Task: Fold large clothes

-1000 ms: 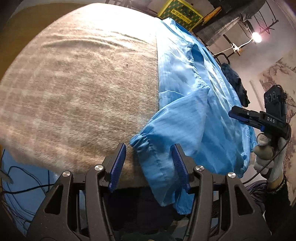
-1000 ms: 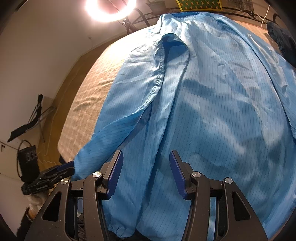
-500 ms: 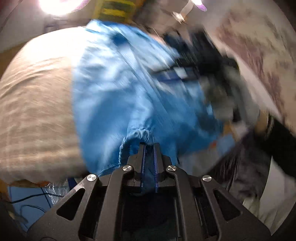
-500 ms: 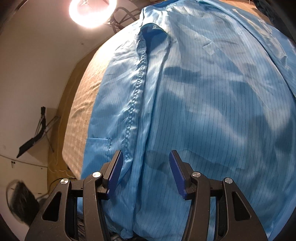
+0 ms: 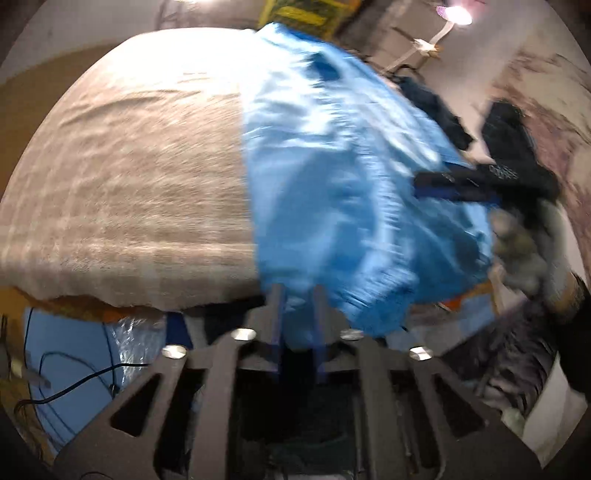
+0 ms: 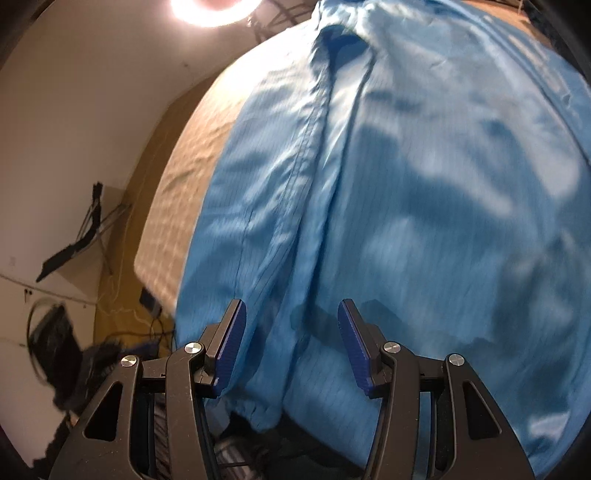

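Observation:
A large light-blue striped garment lies spread on a bed with a beige blanket. My left gripper sits at the bed's near edge, its jaws nearly closed with blue cloth of the sleeve between them; the view is blurred. My right gripper is open, hovering over the garment near its lower hem, with cloth beneath the jaws but not pinched. The right gripper also shows in the left wrist view, above the garment's right side.
Dark clothes lie at the bed's far right corner. A ring light glares behind the bed. Cables and blue sheeting lie on the floor below the near edge. A yellow-green box stands beyond the bed.
My left gripper closed on the sleeve cuff and swung it over the garment body, then the jaws parted slightly. My right gripper stayed open and drifted along the garment toward the hem.

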`<act>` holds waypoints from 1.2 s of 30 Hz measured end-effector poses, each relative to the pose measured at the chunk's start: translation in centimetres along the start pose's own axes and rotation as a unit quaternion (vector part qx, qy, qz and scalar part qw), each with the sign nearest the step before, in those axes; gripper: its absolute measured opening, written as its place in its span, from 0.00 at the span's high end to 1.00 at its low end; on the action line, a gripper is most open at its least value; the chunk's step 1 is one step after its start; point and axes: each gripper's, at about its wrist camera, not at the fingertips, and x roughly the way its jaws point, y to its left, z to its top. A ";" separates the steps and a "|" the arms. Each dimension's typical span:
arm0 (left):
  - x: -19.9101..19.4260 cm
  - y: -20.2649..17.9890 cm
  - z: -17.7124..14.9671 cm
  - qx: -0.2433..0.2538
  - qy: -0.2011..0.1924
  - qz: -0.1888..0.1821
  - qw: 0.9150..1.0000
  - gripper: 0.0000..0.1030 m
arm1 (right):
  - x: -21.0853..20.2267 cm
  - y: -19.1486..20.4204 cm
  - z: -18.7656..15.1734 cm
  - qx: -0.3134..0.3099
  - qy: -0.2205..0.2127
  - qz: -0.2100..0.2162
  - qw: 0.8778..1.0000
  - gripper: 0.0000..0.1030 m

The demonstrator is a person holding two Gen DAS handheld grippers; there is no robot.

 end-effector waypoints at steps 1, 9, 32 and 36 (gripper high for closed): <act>0.5 0.1 0.1 -0.004 0.002 0.000 1.000 0.59 | 0.4 0.2 -0.2 0.000 0.009 0.000 1.000 0.50; 4.0 -0.7 0.4 0.002 0.032 0.012 0.999 0.63 | 2.2 1.2 -1.0 0.002 0.032 0.005 0.999 0.47; -0.7 -2.3 -0.5 0.055 -0.034 0.086 0.994 0.95 | 4.4 5.9 -2.0 -0.083 0.038 -0.032 0.995 0.90; -2.4 -2.9 -0.3 0.056 -0.058 0.077 0.994 0.82 | 1.1 5.3 -2.6 -0.086 -0.002 -0.028 0.996 0.82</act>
